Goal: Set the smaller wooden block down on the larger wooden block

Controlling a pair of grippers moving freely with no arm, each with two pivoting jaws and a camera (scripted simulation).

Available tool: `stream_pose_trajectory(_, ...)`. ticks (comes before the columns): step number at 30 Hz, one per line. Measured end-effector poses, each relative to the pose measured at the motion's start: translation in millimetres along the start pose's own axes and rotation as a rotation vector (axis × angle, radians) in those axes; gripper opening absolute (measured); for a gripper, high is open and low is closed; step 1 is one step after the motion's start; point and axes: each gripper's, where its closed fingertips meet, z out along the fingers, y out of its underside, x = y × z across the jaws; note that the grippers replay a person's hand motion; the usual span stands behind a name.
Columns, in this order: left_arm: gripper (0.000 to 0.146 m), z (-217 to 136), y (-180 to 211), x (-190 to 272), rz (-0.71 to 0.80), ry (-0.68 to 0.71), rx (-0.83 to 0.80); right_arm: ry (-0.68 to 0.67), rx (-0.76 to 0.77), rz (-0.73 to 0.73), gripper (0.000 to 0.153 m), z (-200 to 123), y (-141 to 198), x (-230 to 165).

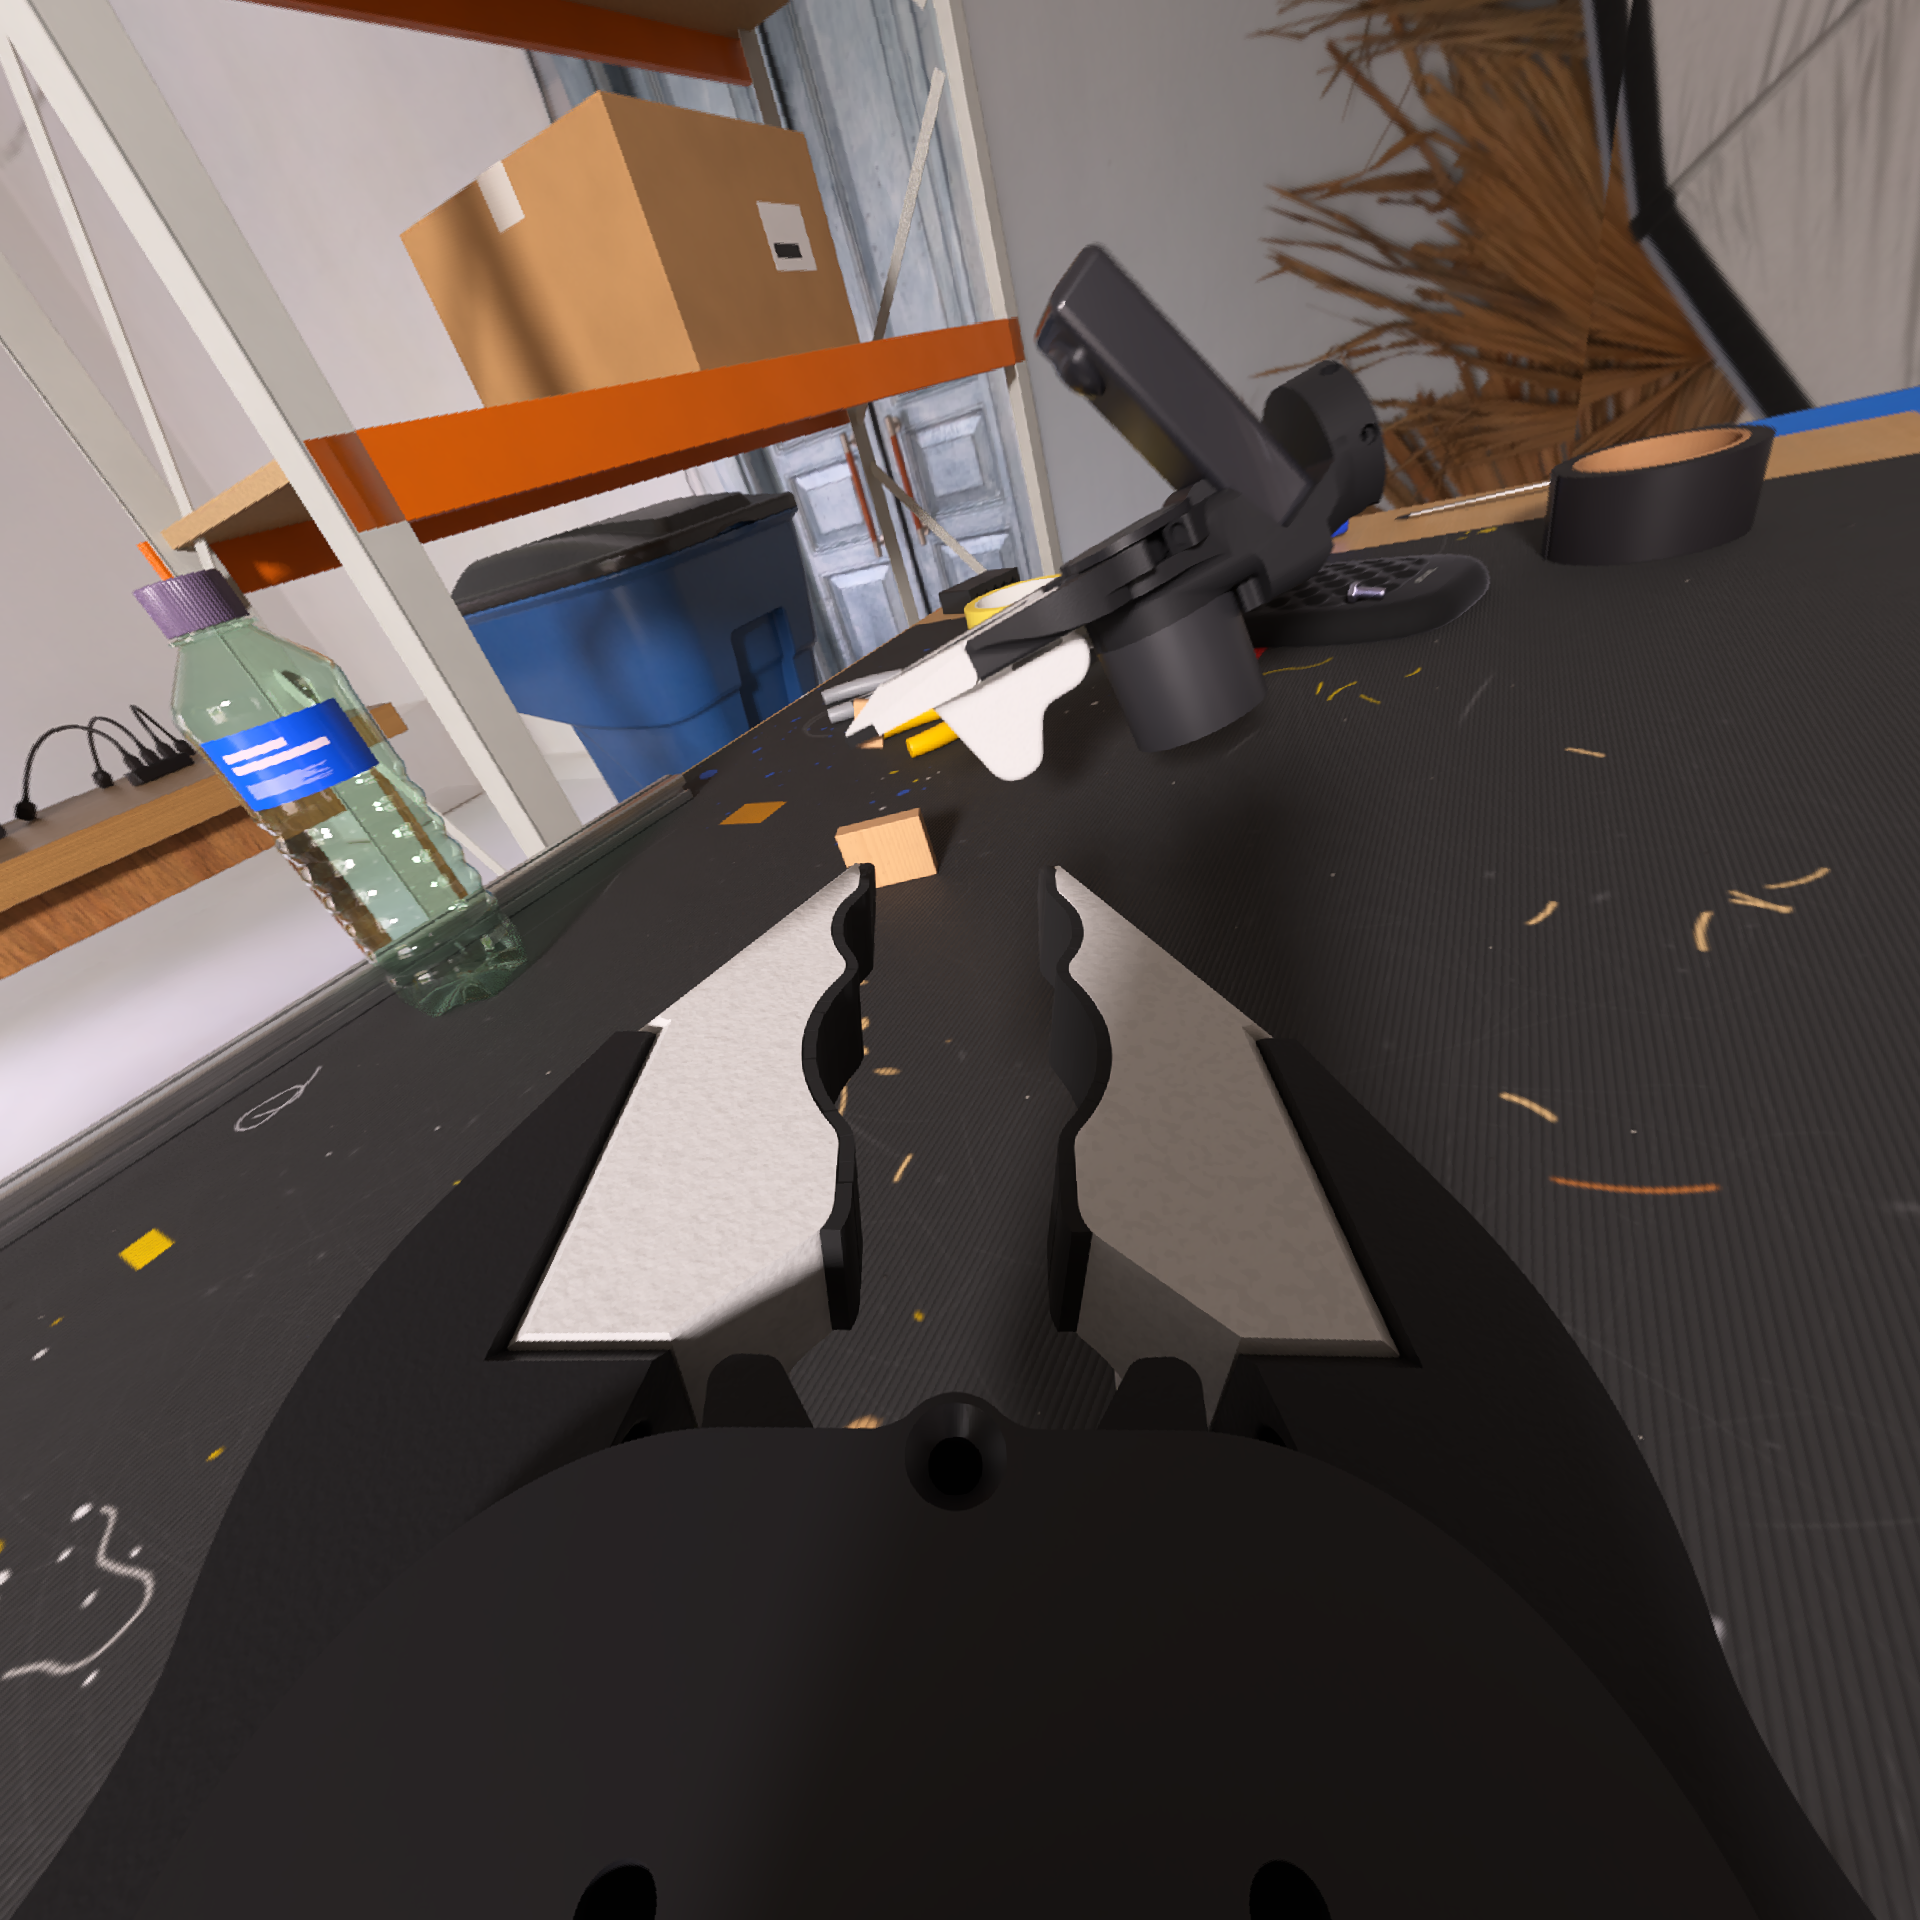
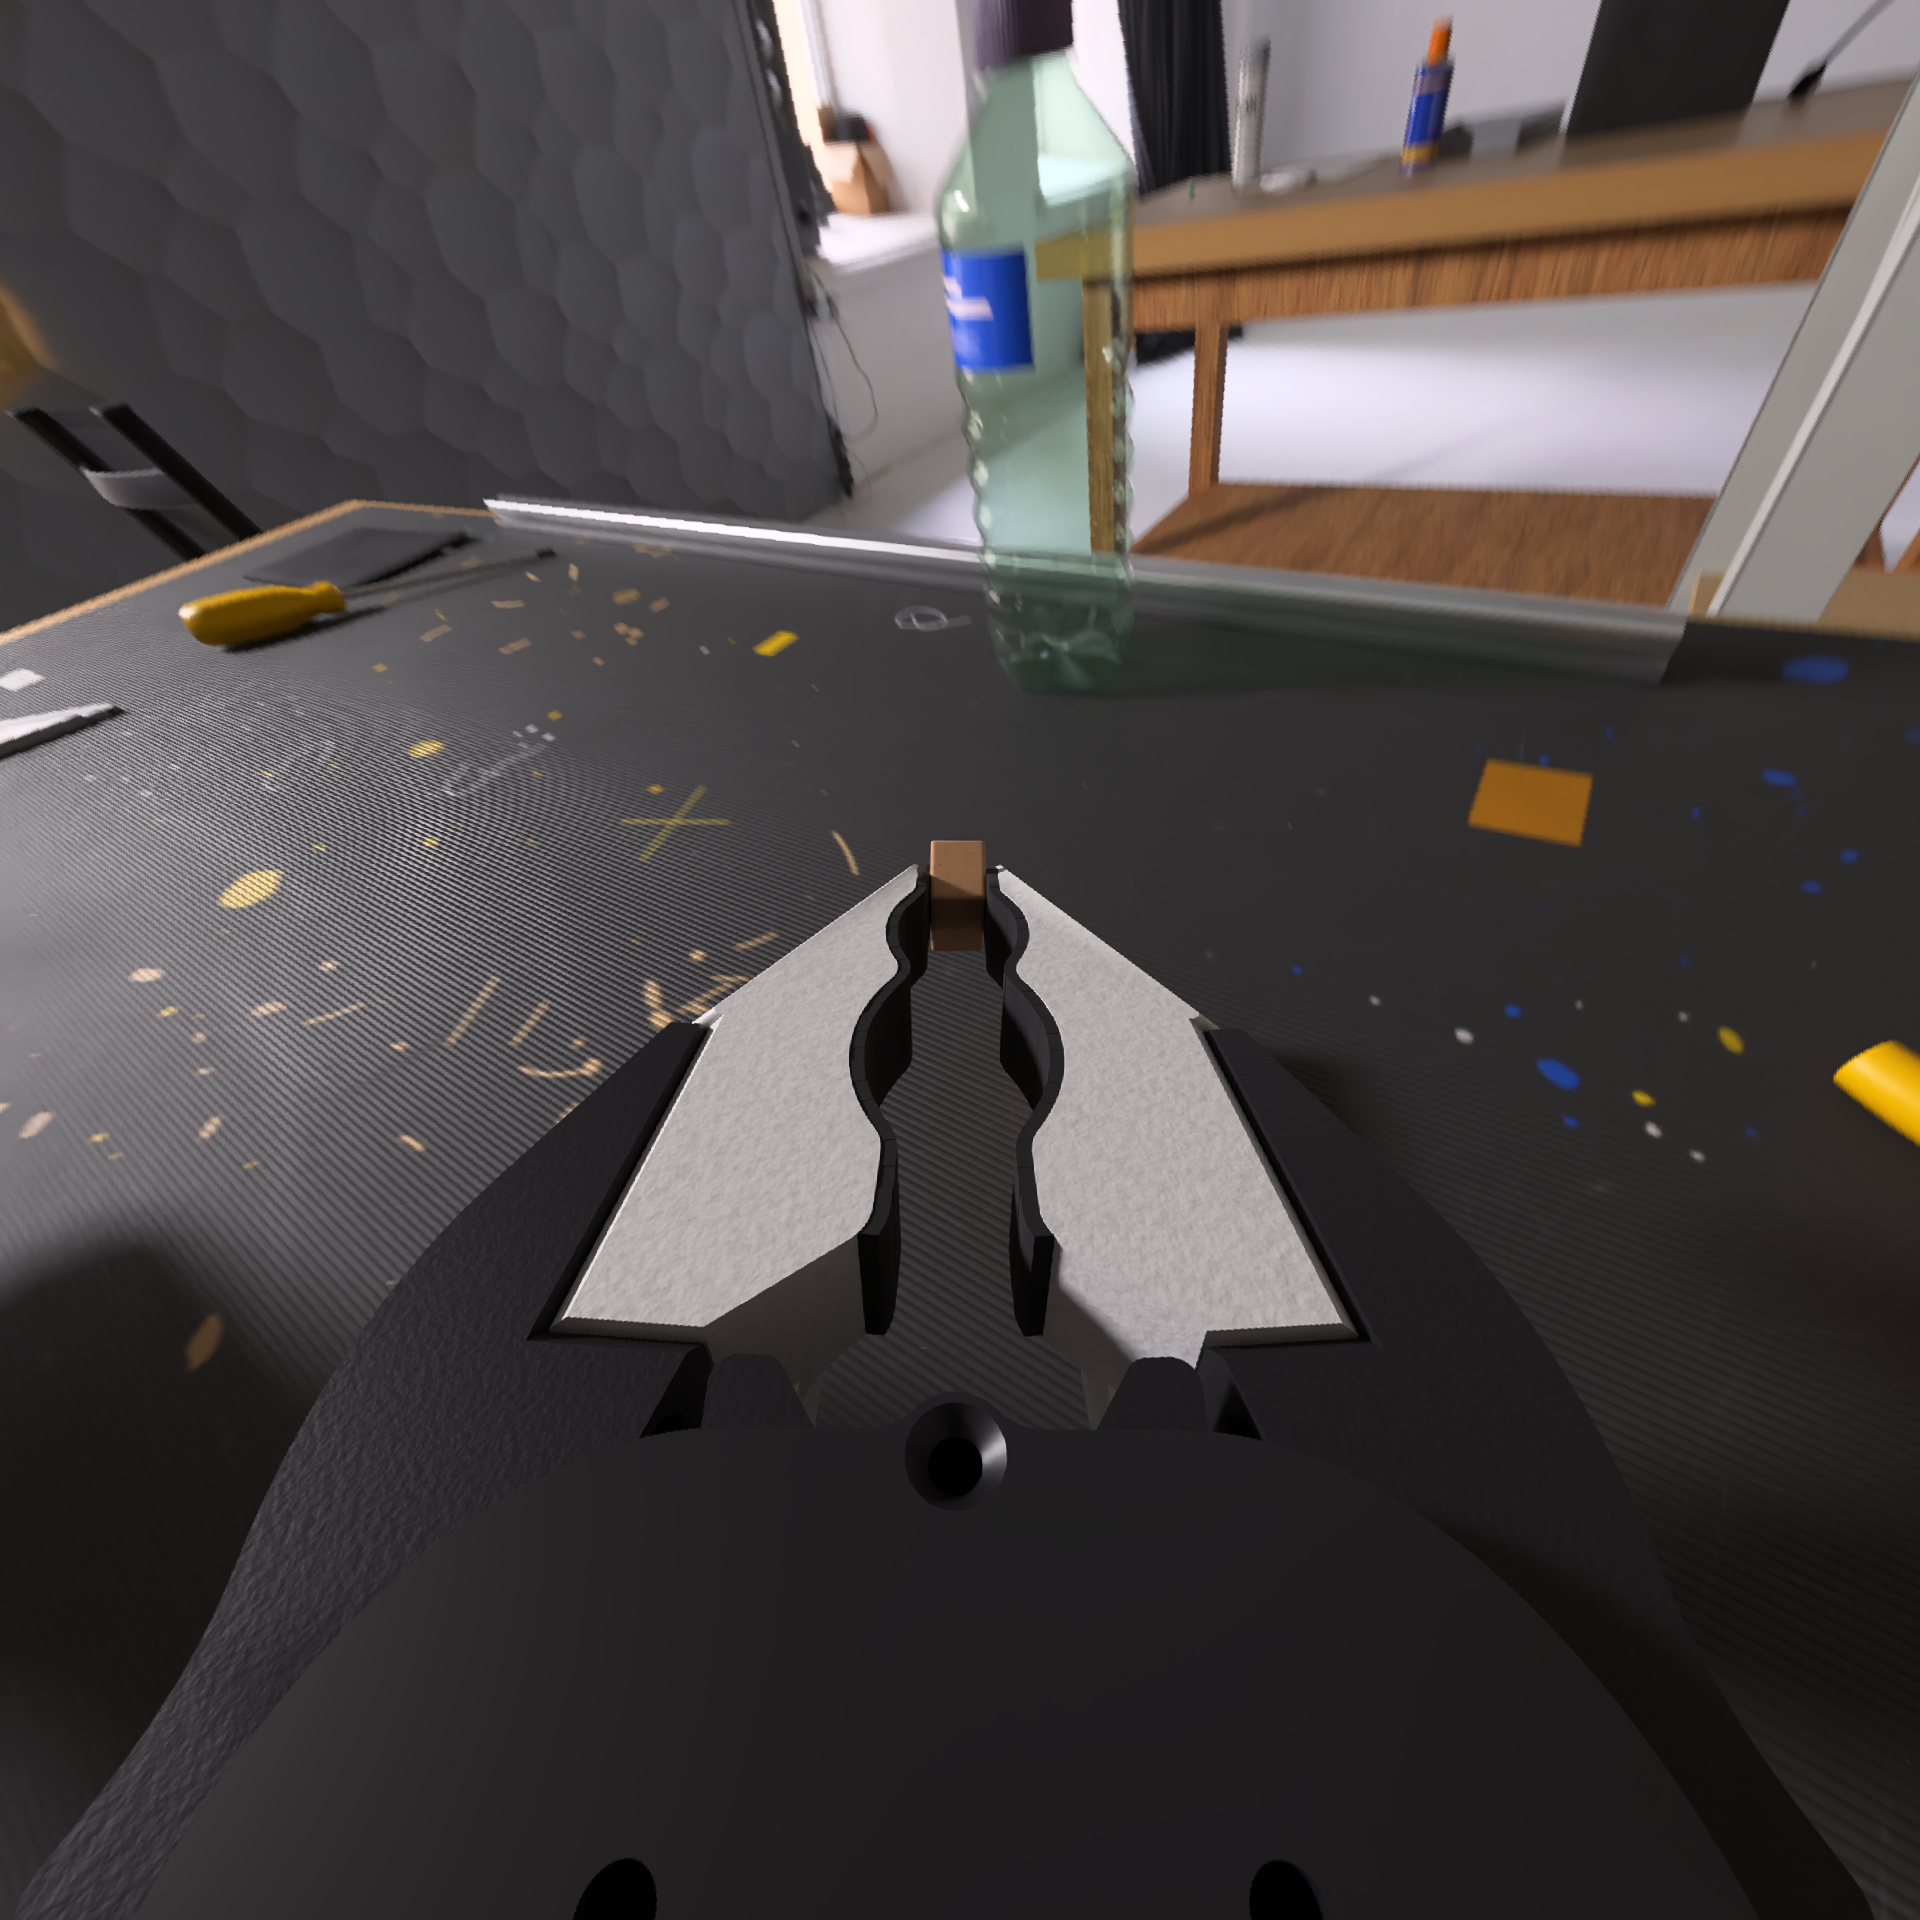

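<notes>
A: Left wrist view first. Nearest the lens, left gripper [image 1: 956, 878] low over the dark work mat [image 1: 1455, 935], jaws spread wide, nothing between them.

B: And the block?

A: Larger wooden block [image 1: 886, 844] sits on the mat just beyond the left fingertip, slightly left of the gripper's centre line, mid-frame. Long axis runs roughly across the frame. Not touched.

B: Clutter?

A: Green plastic bottle [image 1: 332, 800] at left near the mat edge; black tape roll [image 1: 1657, 494] upper right. Right gripper [image 1: 935, 717] hangs further up-frame, past the block.

B: Right wrist view.

A: Closest in, the right gripper [image 2: 958, 878], jaws drawn in on the smaller wooden block [image 2: 957, 899], pinched at the very tips, standing upright between them. Same bottle [image 2: 1044, 364] ahead, upper centre; yellow-handled screwdriver [image 2: 260, 611] far left. Orange square [image 2: 1529, 800] on the mat, right.

B: Larger block visible there?

A: No. Out of this frame.

B: So what matters next?

A: My read: the right gripper carries the load, and the target lies between the two grippers, nearer the left. It must swing over that block's top face, align, then lower.
</notes>
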Motion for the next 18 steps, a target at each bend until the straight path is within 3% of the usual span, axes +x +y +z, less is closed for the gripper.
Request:
stream_pose_trajectory(4,0.031,-1,1,-2,-0.013,-0.006,-0.005,0.043,-0.092,0.011,0.009,15,21,20)
stream_pose_trajectory(18,0.031,-1,-2,-1,-0.043,0.010,0.011,0.106,-0.276,-0.008,0.009,21,38,26)
